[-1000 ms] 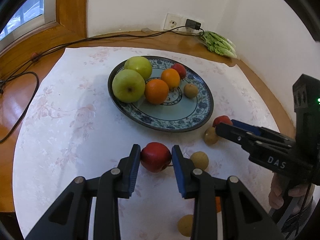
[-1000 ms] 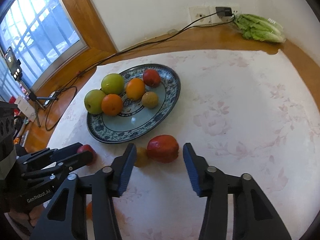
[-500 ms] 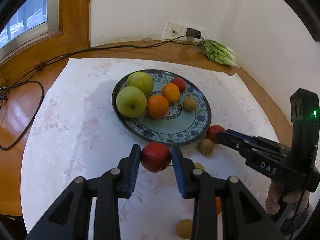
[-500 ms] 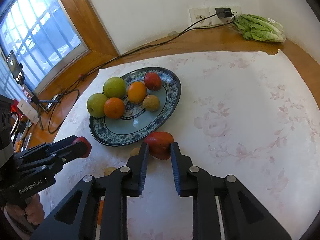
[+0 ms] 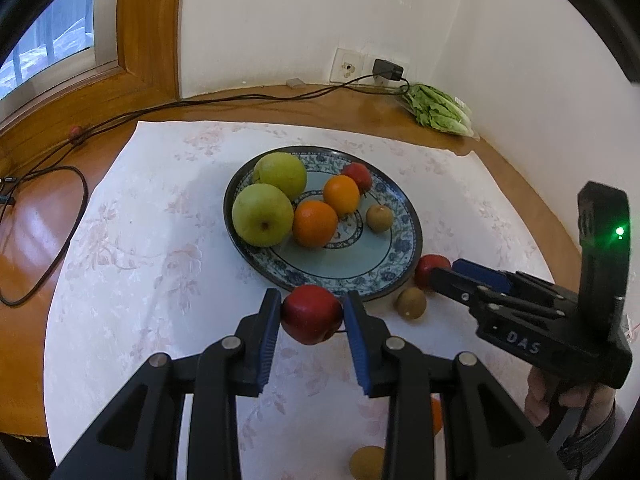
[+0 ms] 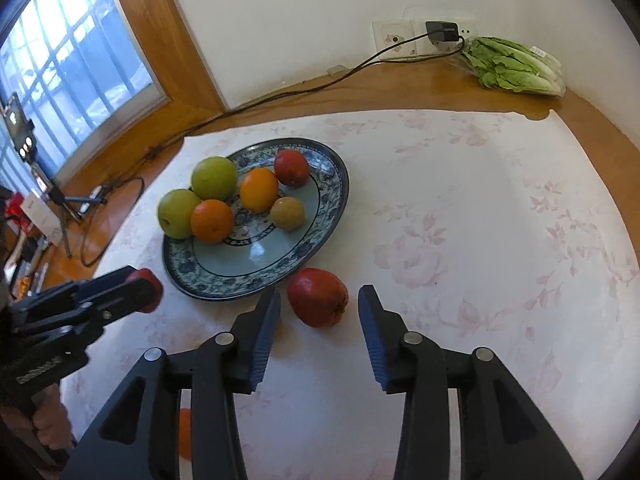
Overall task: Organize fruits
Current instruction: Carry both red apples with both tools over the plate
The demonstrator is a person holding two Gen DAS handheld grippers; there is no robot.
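Note:
My left gripper (image 5: 313,298) is shut on a red apple (image 5: 312,316), held just in front of the near rim of the blue-patterned plate (image 5: 410,236). The plate (image 6: 260,258) carries two green apples (image 5: 262,214), two oranges (image 5: 314,224), a red apple (image 5: 358,174) and a kiwi (image 5: 379,218). My right gripper (image 6: 320,295) is opening, its fingers standing apart on either side of a second red apple (image 6: 318,296) that rests on the cloth without touching the pads. In the right wrist view the left gripper (image 6: 140,284) shows at the left with its apple (image 6: 149,289).
A kiwi (image 5: 411,303) lies on the floral cloth (image 6: 460,220) by the plate's near rim; another kiwi (image 5: 366,468) and an orange (image 5: 436,416) lie nearer me. Bagged lettuce (image 6: 512,66) and a plugged-in cable (image 6: 280,94) sit at the back. A hand (image 5: 560,396) holds the right gripper.
The right gripper shut on the red apple on the cloth, then opened again, leaving it there. The left gripper kept its apple, which now shows against the plate's near rim.

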